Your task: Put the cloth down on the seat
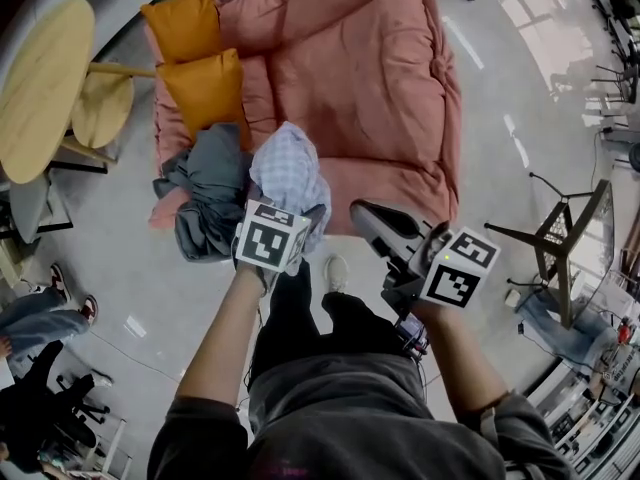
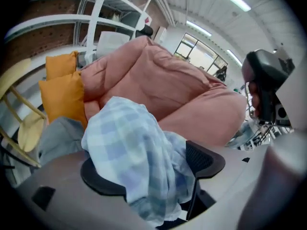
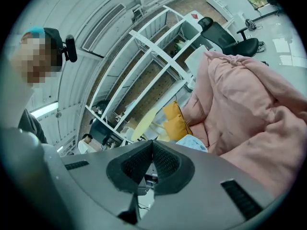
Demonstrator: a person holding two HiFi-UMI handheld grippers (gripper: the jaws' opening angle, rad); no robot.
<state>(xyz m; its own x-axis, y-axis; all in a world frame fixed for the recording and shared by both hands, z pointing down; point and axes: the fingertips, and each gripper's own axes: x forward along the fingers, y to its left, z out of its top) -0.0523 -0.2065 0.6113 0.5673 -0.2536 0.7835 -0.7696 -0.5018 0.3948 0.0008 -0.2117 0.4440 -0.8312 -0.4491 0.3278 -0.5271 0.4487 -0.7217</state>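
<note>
The blue-and-white checked cloth (image 1: 290, 173) lies bunched at the front left edge of the pink padded seat (image 1: 370, 98). My left gripper (image 1: 283, 208) is right behind it. In the left gripper view the cloth (image 2: 129, 147) drapes loosely between the jaws of my left gripper (image 2: 153, 169), which stand wide apart; the pads (image 2: 204, 159) do not squeeze it. My right gripper (image 1: 362, 213) hovers to the right, off the seat's front edge. Its jaws (image 3: 152, 145) are closed together, holding nothing. A corner of the cloth (image 3: 192, 143) shows past them.
A grey garment (image 1: 205, 193) is heaped on the seat's left front, beside the cloth. Two orange cushions (image 1: 205, 88) lean at the seat's left side. A round wooden table (image 1: 40, 83) and stool (image 1: 100, 108) stand farther left. A metal-framed chair (image 1: 560, 238) is at right.
</note>
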